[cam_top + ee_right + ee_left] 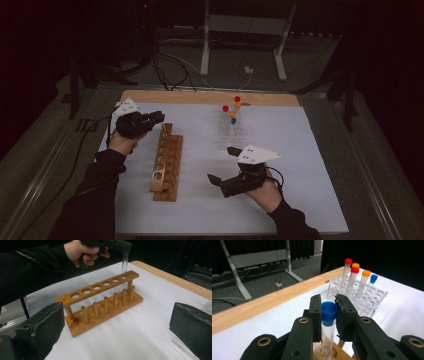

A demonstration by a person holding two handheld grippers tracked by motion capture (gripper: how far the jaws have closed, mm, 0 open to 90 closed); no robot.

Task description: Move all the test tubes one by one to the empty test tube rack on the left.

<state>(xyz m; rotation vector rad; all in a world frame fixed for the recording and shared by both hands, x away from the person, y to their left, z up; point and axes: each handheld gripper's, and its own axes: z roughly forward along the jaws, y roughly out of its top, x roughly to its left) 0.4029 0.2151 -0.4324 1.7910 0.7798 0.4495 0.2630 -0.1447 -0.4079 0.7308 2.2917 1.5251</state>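
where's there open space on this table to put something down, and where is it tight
Bare white tabletop spreads right of the clear tube rack, and along the near edge in front of the wooden rack. Tight spots: the wooden rack's far end, where the left gripper holds a blue-capped tube over a hole, and between the racks, near the open right gripper.

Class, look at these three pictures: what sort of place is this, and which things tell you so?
Probably a laboratory bench or test set-up: a wooden test-tube rack, a clear rack of capped tubes, and a blue-capped tube gripped in the left tongs.

On the table [300,200], the wooden rack [166,162] lies left of the clear rack [231,131], which holds capped tubes [355,280].
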